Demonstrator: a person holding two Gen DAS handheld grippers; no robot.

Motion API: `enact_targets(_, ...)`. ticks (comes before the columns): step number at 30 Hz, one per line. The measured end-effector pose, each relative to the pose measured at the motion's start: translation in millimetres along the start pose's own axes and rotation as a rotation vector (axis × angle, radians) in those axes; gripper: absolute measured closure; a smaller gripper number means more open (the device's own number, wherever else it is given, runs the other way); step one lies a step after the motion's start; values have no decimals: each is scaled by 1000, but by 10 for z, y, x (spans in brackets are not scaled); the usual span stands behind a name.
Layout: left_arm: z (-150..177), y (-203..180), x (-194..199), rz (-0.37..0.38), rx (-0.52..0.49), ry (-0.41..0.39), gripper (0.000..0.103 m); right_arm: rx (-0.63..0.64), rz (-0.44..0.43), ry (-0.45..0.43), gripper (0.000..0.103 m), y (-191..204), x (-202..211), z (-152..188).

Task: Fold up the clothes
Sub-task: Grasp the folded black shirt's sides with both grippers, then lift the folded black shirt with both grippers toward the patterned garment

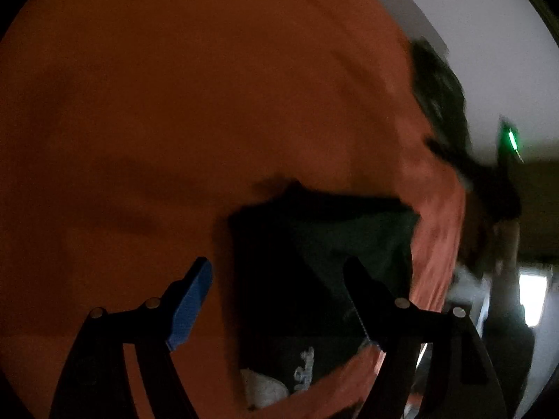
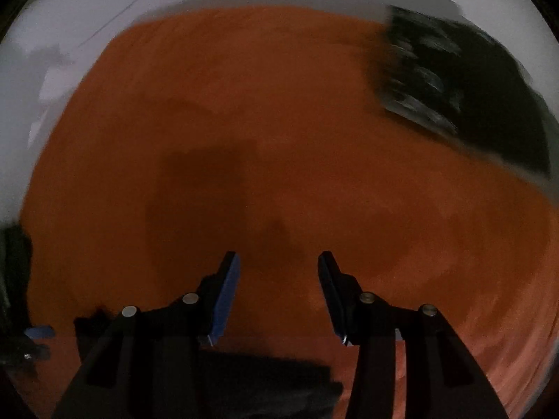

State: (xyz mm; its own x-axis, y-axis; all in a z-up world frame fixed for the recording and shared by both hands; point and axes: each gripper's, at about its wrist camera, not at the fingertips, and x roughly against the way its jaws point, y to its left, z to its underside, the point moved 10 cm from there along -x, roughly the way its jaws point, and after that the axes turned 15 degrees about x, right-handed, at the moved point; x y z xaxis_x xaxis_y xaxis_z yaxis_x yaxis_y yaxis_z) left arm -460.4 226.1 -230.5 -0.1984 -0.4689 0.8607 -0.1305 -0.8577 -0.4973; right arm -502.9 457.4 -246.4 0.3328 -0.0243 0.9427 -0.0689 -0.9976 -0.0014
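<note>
- A dim room with pale grey walls; an orange cloth-covered surface (image 2: 279, 122) fills most of both views, from the centre out to the curved edges. Both pictures are blurred.
- In the left wrist view, a dark folded garment (image 1: 321, 262) lies on the orange surface at lower centre, roughly square, with faint pale lettering near its lower edge.
- In the right wrist view, a second dark item (image 2: 461, 80) with pale blurred markings sits at the upper right, on the far edge of the orange surface. What it is cannot be told.
- A dark fabric edge at the bottom centre of the right wrist view (image 2: 272, 377) may be the same folded garment; that is uncertain.
- Progress, as a judgement: the square garment looks already folded. Whether more clothes wait is not shown.
- The left gripper (image 1: 276, 296) is spread wide and holds nothing. It hangs above the folded garment, one blue pad (image 1: 190, 307) over the orange surface and the other finger over the dark cloth.
- The right gripper (image 2: 279, 293) is likewise parted and empty, pointing forward over bare orange surface.
- A small green light (image 1: 512, 138) glows at the right of the left wrist view on a dark shape.
</note>
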Motion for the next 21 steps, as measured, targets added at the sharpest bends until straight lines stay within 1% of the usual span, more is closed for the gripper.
enact_targets(1, -52, 12, -53, -1, -1, 6, 25, 20, -15, -1, 58, -27, -7, -13)
enact_targets(2, -130, 19, -107, 3, 3, 14, 25, 36, -35, 4, 58, -70, -111, -35)
enact_targets(3, -172, 14, -217, 16, 29, 23, 25, 53, -55, 17, 58, 0, -191, -38)
enact_targets(6, -182, -42, -591, 44, 123, 41, 25, 116, -101, 67, 58, 108, -244, 129)
enact_targets(9, -239, -49, -788, 64, 193, 91, 26, 117, -170, 124, 58, 121, -230, 356)
enact_targets(10, -217, -61, -813, 65, 196, 107, 26, 112, -199, 146, 58, 119, -219, 424)
enact_targets(12, -103, -201, -868, 52, 165, 122, 26, 127, -242, 197, 58, 115, -196, 570)
enact_targets(13, -71, -234, -833, 51, 141, 123, 26, 136, -260, 222, 58, 110, -180, 646)
enact_targets(14, -55, -260, -823, 52, 125, 122, 26, 154, -263, 242, 58, 93, -153, 734)
enact_targets(17, -17, -303, -858, 60, 91, 122, 26, 176, -286, 262, 58, -1, -51, 1003)
enact_targets(18, -8, -288, -879, 63, 83, 123, 26, 182, -294, 263, 58, -34, -24, 1083)
enact_targets(20, -1, -256, -928, 85, 70, 113, 26, 171, -313, 218, 58, -126, -33, 1156)
enact_targets(21, -7, -247, -944, 92, 65, 85, 26, 169, -319, 193, 57, -170, -41, 1193)
